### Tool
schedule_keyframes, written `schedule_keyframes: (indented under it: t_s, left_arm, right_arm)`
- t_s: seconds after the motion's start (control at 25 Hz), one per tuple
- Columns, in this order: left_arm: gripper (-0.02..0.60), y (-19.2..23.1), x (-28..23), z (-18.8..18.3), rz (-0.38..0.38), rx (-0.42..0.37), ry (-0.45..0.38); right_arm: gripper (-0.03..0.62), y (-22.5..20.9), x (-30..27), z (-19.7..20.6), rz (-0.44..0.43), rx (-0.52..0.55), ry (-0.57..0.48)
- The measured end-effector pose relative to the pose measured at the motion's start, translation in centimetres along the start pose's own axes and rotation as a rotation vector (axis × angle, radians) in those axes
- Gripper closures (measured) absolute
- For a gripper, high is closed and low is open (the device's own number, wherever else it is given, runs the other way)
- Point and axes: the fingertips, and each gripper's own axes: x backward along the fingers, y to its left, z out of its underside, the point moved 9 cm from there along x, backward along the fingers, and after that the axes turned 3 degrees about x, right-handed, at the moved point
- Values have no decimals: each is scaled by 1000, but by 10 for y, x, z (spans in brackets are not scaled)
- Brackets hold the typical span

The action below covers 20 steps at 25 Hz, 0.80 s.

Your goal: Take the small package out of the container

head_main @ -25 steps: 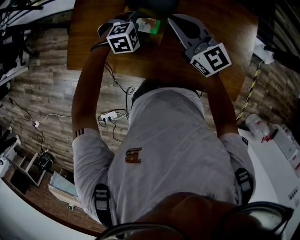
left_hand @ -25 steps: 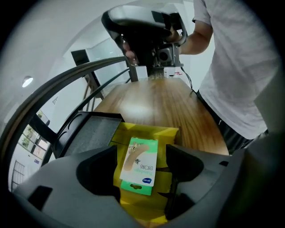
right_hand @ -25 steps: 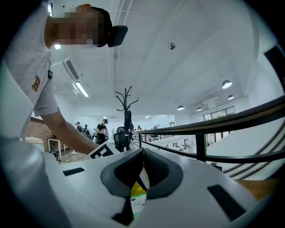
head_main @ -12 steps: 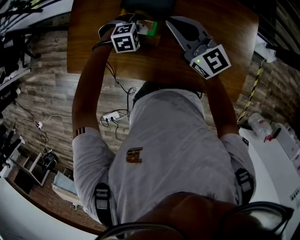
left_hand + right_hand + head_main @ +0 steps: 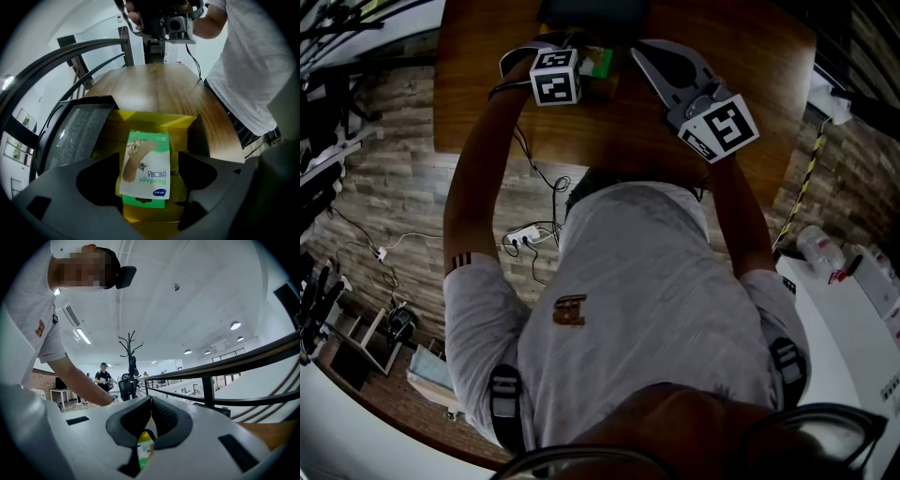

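1. Well, only my left gripper view looks down into the open yellow cardboard container [image 5: 154, 121]. The small white-and-green bandage package [image 5: 145, 164] lies inside it, at the lower centre of that frame.
2. In the same view my left gripper [image 5: 149, 165] has its jaws wide apart, and they have just been opening. The package sits between them, and neither pad presses on it.
3. The head view shows that package only as a green sliver at the top centre of the frame, just right of my left gripper.
4. The head view alone shows both tools at once over the brown wooden table [image 5: 487, 94]. The left one is at upper centre-left and the right one at upper right.
5. My right gripper view shows my right gripper [image 5: 151, 401] with its jaw tips together and nothing clamped between them. A strip of the package's blue, white and green print shows through the gap below the tips.
6. Only that view looks across the room, past a black metal railing [image 5: 234, 364] to a white ceiling.
7. The package is a flat rectangle. Its white face carries a tan plaster drawing, the word "Bandage" upside down, a blue oval mark and green edging.
8. A dark flat panel [image 5: 77, 131] lies just left of the container.
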Motion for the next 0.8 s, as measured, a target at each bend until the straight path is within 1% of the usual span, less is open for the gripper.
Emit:
schedule_keyframes:
  t_s: [0.2,0.8]
  left_arm:
    - [192,6,-7,1,23,-7,13]
    - [192,14,-19,-6,79,27,32]
  right_arm:
    - [562,-6,3,5,18,-7,2]
    - [562,-22,15,8,30,-23,3]
